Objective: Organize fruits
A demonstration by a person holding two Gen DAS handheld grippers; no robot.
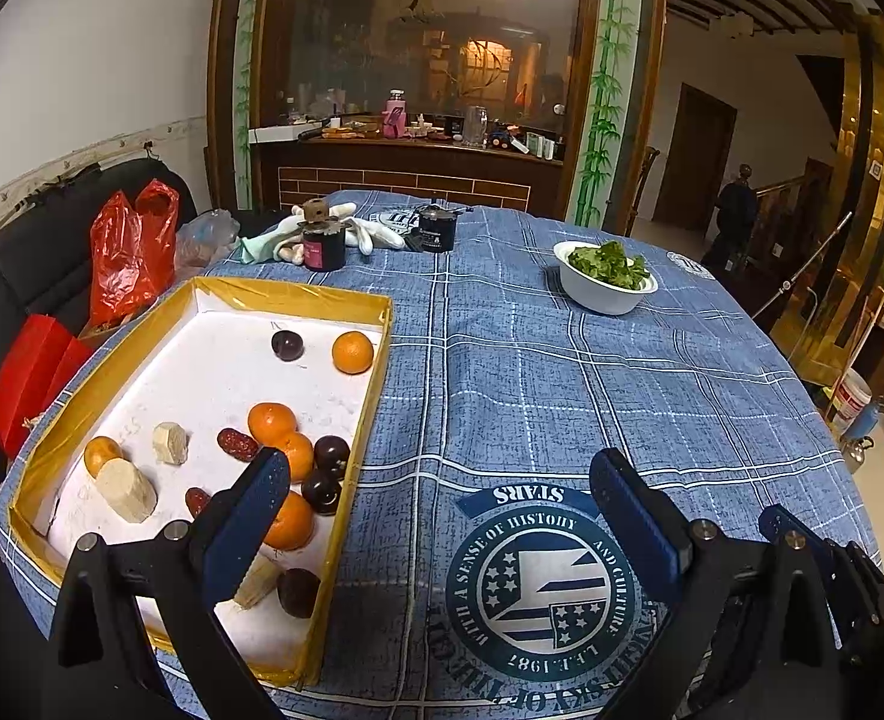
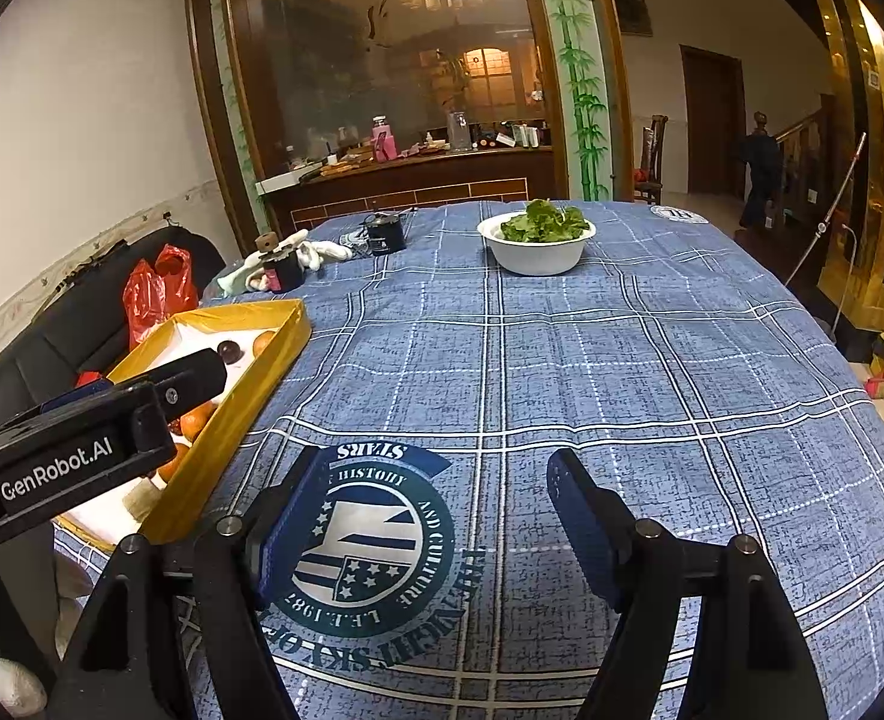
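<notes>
Your left gripper [image 1: 442,480] and right gripper [image 2: 439,480] share black linkage arms, silver pivot screws and ribbed dark-blue pads; white "GenRobot.AI" lettering marks the left one's body

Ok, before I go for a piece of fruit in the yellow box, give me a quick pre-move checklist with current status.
1. Left gripper open and empty: ok.
2. Right gripper open and empty: ok.
3. Fruit in the yellow box visible: ok, oranges and dark plums lie loose.
4. Left gripper centred over the box: not ok, only its left finger overlaps the box.
5. White bowl free for fruit: not ok, it holds greens.
6. Intended sorting spot: cannot tell.
</notes>
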